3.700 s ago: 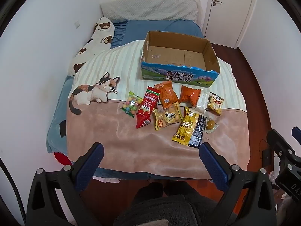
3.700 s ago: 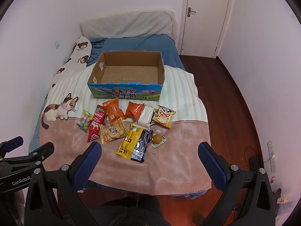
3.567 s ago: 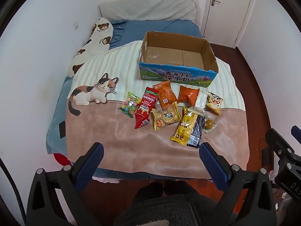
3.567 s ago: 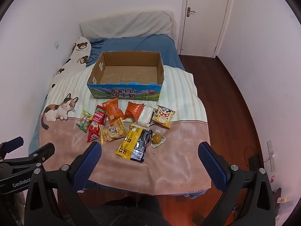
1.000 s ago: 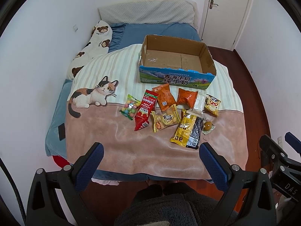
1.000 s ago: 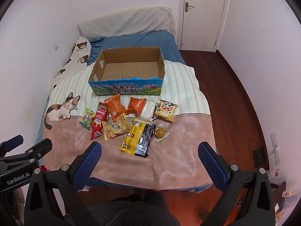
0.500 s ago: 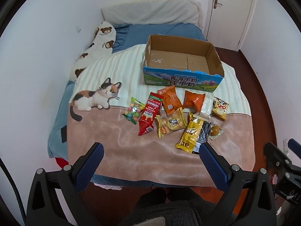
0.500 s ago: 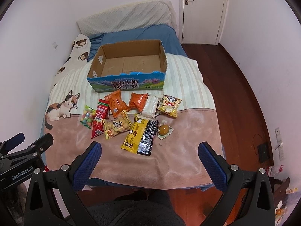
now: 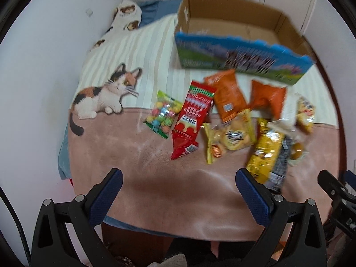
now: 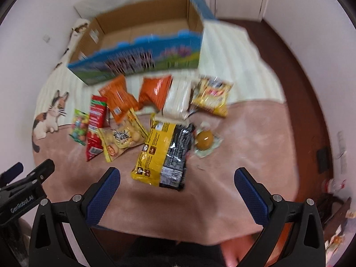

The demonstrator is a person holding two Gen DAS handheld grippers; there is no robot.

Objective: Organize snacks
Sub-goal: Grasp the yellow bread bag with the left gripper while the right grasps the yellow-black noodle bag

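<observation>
Several snack packets lie on the bed's pink blanket in front of an empty cardboard box (image 9: 233,29) (image 10: 142,33) with a blue printed front. Among them are a candy bag (image 9: 163,115), a red packet (image 9: 192,115) (image 10: 95,124), two orange packets (image 9: 227,93) (image 10: 155,91), a yellow-and-black bag (image 10: 164,151) (image 9: 267,153) and a small round cake (image 10: 204,142). My left gripper (image 9: 178,191) is open and empty, above the bed's near edge. My right gripper (image 10: 176,189) is open and empty, just short of the yellow-and-black bag.
A cat picture (image 9: 104,95) is printed on the blanket at the left. A bear-print pillow (image 9: 124,15) lies at the far left by the wall. Wooden floor (image 10: 296,71) and a door are at the right. Both views are motion-blurred.
Both grippers have moved forward and down toward the bed, so the snacks and the box look much bigger. Nothing on the bed has moved. Both grippers stay open.
</observation>
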